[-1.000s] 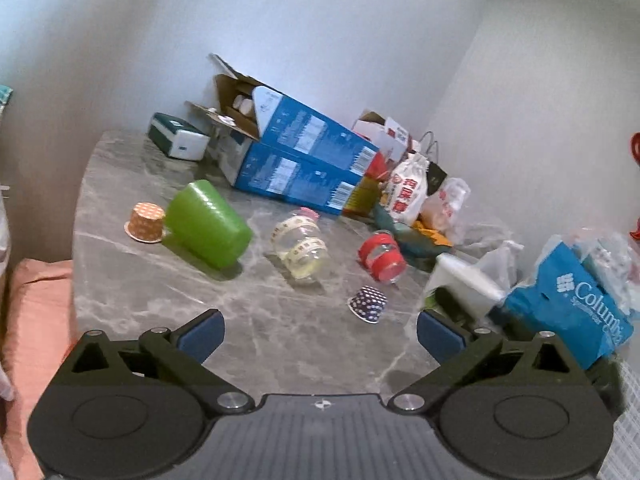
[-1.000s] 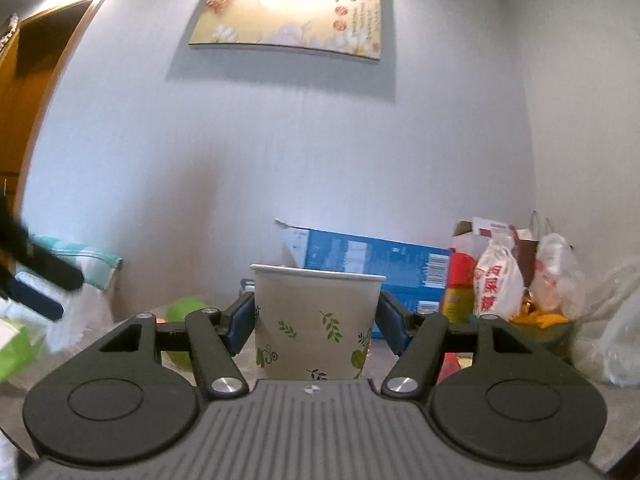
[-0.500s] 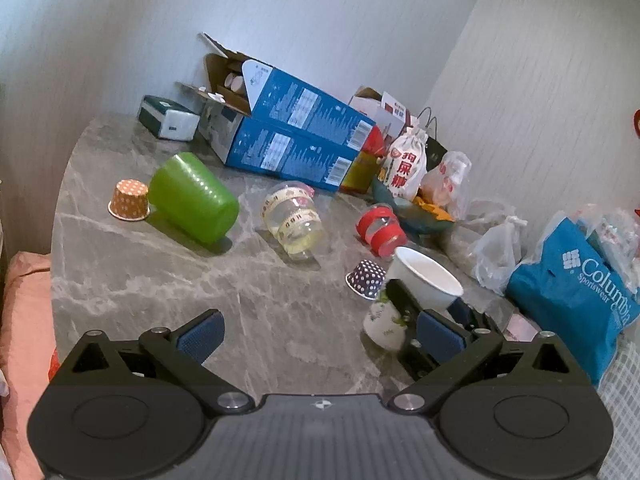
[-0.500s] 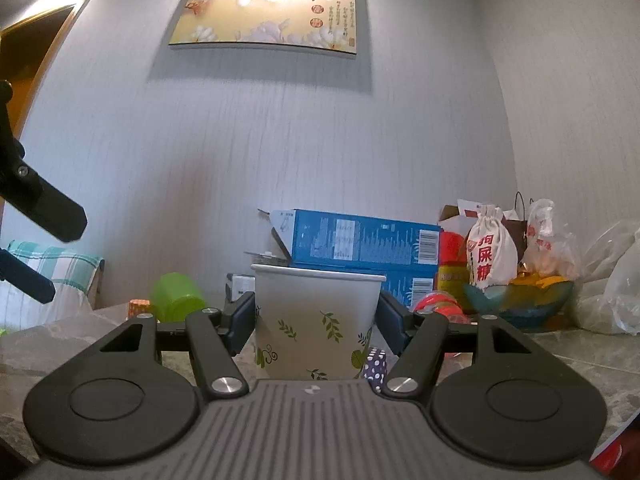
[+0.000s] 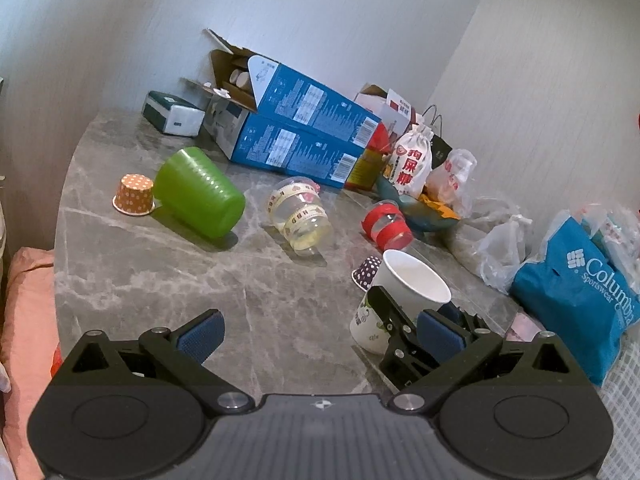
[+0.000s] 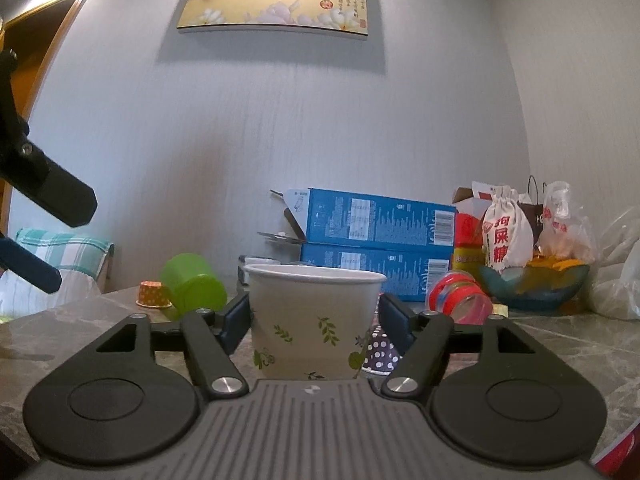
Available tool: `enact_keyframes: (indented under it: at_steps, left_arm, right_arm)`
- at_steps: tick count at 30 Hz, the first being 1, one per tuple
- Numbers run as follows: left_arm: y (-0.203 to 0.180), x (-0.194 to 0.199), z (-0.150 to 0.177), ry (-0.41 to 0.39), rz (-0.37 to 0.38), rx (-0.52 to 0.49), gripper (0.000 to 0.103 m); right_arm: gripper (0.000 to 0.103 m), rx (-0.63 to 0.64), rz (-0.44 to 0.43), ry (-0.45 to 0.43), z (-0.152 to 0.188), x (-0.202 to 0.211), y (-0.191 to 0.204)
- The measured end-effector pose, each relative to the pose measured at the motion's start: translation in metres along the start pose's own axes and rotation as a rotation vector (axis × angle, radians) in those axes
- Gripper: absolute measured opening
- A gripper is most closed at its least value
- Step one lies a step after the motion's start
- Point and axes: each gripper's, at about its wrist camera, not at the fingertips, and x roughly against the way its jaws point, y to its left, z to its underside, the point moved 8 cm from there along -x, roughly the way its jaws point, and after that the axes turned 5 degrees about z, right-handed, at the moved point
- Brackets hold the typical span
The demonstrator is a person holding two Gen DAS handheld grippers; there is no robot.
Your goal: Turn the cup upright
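A white paper cup with green leaf print (image 6: 314, 320) stands mouth up between the fingers of my right gripper (image 6: 314, 316), which is shut on it low over the grey marble table (image 5: 160, 288). In the left wrist view the same cup (image 5: 404, 292) is at the right, held by the right gripper (image 5: 400, 332). My left gripper (image 5: 320, 332) is open and empty above the table's near edge. Other cups lie on their sides: a green one (image 5: 200, 196), a clear taped one (image 5: 300, 216), a red-banded one (image 5: 386, 228).
An orange dotted paper cup (image 5: 134, 196) stands upside down at the left. A small purple dotted cup (image 5: 366, 272) lies behind the white cup. Blue boxes (image 5: 304, 136), snack bags (image 5: 412, 160) and a blue Columbia bag (image 5: 576, 292) line the back and right.
The right gripper has brought the white cup down and forward to the table, into the left wrist view. The left gripper stayed open and shifted slightly.
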Motion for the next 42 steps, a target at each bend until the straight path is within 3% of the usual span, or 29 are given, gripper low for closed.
enact_keyframes:
  at_steps: [5,9,12,15,21,24,27,32,35,42]
  left_arm:
    - [0.0,0.0,0.002,0.002,-0.007,-0.002,0.103]
    - [0.003,-0.001,0.004,0.018,-0.06,-0.045,0.103]
    - [0.005,0.001,0.002,0.003,-0.133,-0.127,0.103]
    - [-0.004,0.009,-0.008,-0.012,-0.185,-0.219,0.103]
    - [-0.049,0.044,-0.03,-0.081,-0.194,-0.339,0.103]
    - [-0.059,0.057,-0.033,-0.074,-0.186,-0.311,0.103]
    - [-0.062,0.059,-0.032,-0.057,-0.178,-0.306,0.103]
    - [-0.061,0.043,-0.035,-0.07,-0.199,-0.35,0.103]
    - [-0.052,0.027,-0.032,-0.019,-0.187,-0.326,0.103]
    - [-0.06,0.034,-0.027,-0.027,-0.193,-0.337,0.103]
  right_arm:
    - [0.089,-0.006,-0.032,0.029,0.001,-0.002,0.003]
    - [0.102,-0.027,-0.008,0.014,-0.011,0.019,-0.001]
    - [0.102,-0.067,0.003,0.033,-0.028,0.048,-0.014]
    - [0.102,-0.08,0.018,0.131,-0.049,0.064,-0.022]
    - [0.102,-0.129,0.073,0.492,-0.085,0.081,-0.022]
    - [0.102,-0.114,0.047,0.452,-0.109,0.104,-0.014]
    - [0.102,-0.101,0.085,0.409,-0.119,0.114,-0.016]
    - [0.102,-0.124,0.063,0.443,-0.105,0.086,-0.03]
    - [0.102,-0.134,0.085,0.485,-0.091,0.071,-0.04]
    - [0.102,-0.13,0.077,0.494,-0.095,0.083,-0.037]
